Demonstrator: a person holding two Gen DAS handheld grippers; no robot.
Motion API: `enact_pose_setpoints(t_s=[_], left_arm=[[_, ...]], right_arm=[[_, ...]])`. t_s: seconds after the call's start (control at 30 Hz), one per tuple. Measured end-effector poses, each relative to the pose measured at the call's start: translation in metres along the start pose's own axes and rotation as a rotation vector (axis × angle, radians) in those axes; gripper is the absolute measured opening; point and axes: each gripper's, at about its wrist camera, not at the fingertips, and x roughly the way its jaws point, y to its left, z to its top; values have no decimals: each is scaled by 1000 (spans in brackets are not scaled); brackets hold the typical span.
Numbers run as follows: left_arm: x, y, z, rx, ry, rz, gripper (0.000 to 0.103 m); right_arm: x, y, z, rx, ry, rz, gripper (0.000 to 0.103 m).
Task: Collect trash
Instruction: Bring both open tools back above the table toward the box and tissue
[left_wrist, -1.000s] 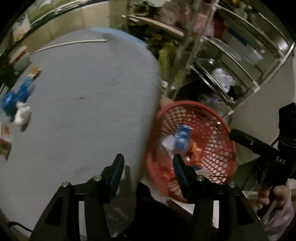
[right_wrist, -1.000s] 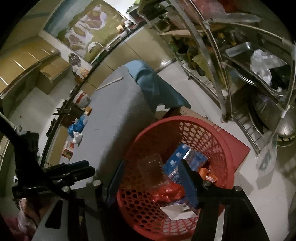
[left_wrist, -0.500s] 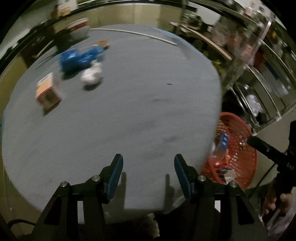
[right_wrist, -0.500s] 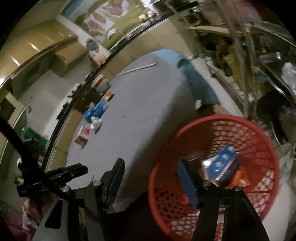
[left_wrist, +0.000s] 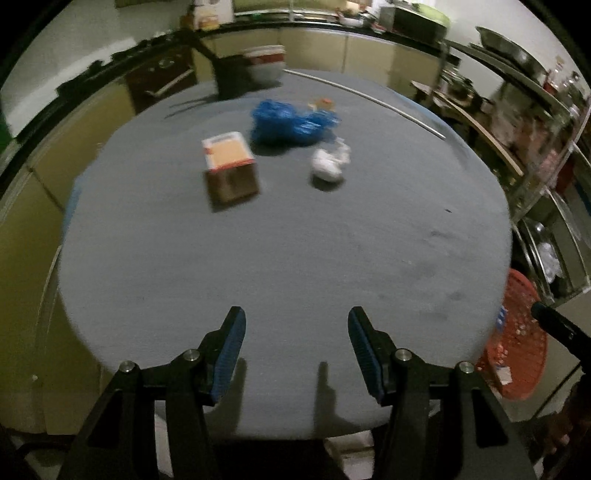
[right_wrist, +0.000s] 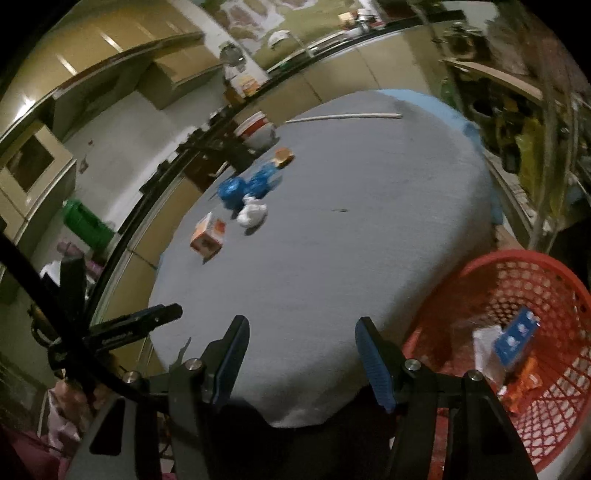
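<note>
Both my tongs, left gripper (left_wrist: 293, 345) and right gripper (right_wrist: 301, 354), are half open and empty. Grabbing the crumpled blue plastic bag (left_wrist: 290, 123) at twelve o'clock, I could knock the small orange-and-white cardboard box (left_wrist: 229, 164) and the white paper wad (left_wrist: 330, 162) off the grey table (left_wrist: 295, 258). The red mesh basket (right_wrist: 554, 295) sits at four o'clock.

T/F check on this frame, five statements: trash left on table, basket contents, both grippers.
1. The left gripper holds the small carton. False: its jaws are open and empty; the carton lies far ahead on the table.
2. The red basket already has trash in it. True.
3. The blue plastic bag is in the basket. False: it lies on the table.
4. A crumpled white wad lies beside the blue bag. True.
5. The right gripper is open and empty. True.
</note>
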Motion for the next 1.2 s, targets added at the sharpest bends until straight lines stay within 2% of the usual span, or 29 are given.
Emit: enact_pose_setpoints(t_s=[0.23, 0.5, 0.7, 0.8, 0.97, 1.2], left_arm=[[2, 38, -5, -74, -1, 48, 59], [-3, 58, -3, -108, -26, 131, 59], [-8, 61, -3, -100, -44, 169, 59], [-9, 60, -3, -85, -52, 185, 59], [-9, 59, -2, -70, -56, 194, 59], [-5, 55, 1, -50, -53, 207, 59]], right_arm=[[17, 32, 1, -63, 33, 21, 64], [27, 55, 2, -121, 60, 19, 64], [33, 80, 16, -173, 42, 56, 64], [43, 91, 15, -192, 60, 71, 64], [57, 102, 12, -221, 91, 75, 64], [65, 108, 19, -237, 83, 91, 64]])
